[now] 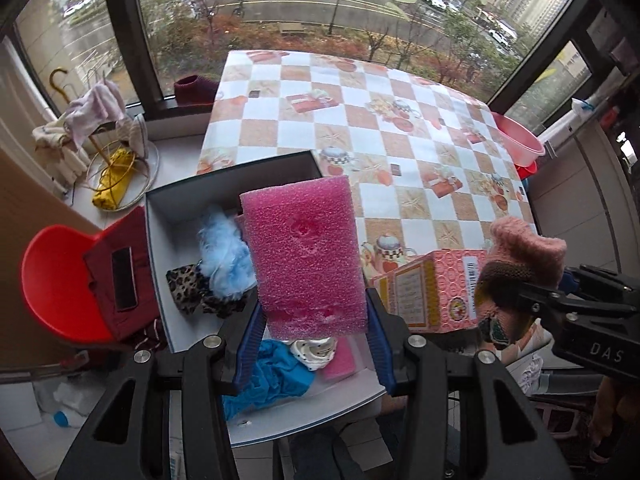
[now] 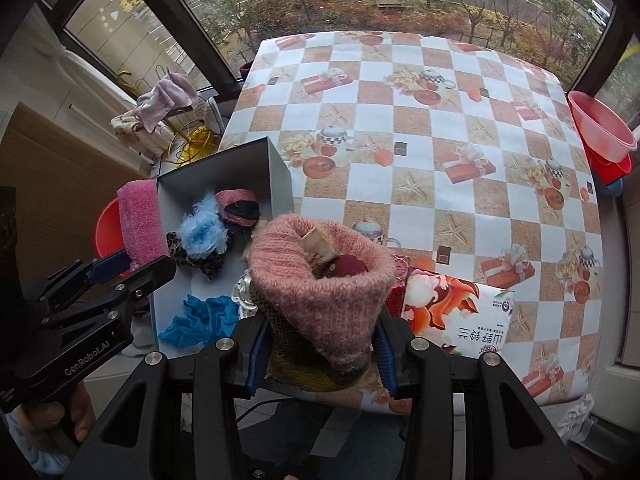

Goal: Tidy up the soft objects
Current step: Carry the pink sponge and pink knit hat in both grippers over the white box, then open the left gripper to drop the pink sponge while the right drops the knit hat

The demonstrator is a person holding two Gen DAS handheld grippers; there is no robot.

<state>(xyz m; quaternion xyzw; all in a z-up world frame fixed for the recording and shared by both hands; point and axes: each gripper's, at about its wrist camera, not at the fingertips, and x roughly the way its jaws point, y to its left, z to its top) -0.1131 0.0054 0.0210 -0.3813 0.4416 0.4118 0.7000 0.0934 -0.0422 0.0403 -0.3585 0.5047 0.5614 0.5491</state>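
I am holding a pink foam block (image 1: 306, 256) in my left hand-held gripper (image 1: 314, 336), its blue pads partly closed on the block's lower end. The block is standing upright, long axis pointing up, above the open box (image 1: 160, 208). My right hand-held gripper (image 2: 322, 350) is gripping a pink knitted sock (image 2: 320, 280) by its lower part, the open cuff facing up. The box is resting on the checkered table (image 2: 440, 168), holding a blue fluffy piece (image 2: 204, 232) and a blue cloth (image 2: 200, 320).

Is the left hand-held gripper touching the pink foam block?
Touching. The left wrist view shows the left hand-held gripper with both blue pads pressed against the pink foam block's lower sides.
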